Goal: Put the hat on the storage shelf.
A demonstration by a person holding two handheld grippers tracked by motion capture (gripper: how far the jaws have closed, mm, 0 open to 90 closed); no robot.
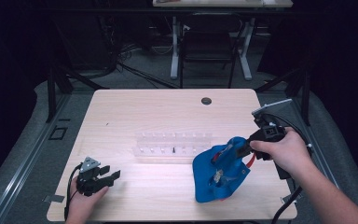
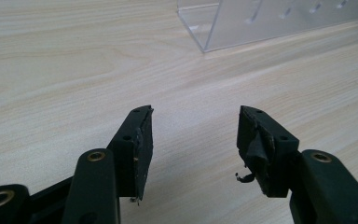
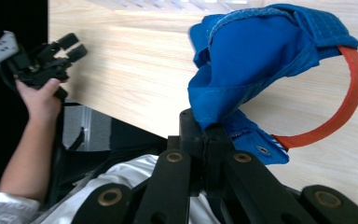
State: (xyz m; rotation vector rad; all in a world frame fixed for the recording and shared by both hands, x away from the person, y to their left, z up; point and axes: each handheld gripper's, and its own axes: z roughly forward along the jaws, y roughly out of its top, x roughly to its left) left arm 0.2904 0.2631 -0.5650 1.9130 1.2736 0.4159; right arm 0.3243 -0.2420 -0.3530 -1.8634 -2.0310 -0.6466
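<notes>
While right gripper (image 3: 205, 133) clamps blue bag (image 3: 256, 56) | left gripper (image 2: 193, 140) gapes

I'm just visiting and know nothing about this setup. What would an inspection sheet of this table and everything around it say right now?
Surface: light wooden table with a round hole near its far edge.
Job's things: blue fabric bag with an orange strap, lifted at one edge; clear plastic rack at mid-table.
Clutter: nothing seen.
Grippers: left gripper low over the near left of the table, jaws apart, nothing between them; right gripper closed on the bag's blue fabric.
Cables: a black cable trails from the left gripper; loose cables lie on the floor beyond the table.
Surroundings: dark room, a black chair and a white-legged desk behind.
</notes>
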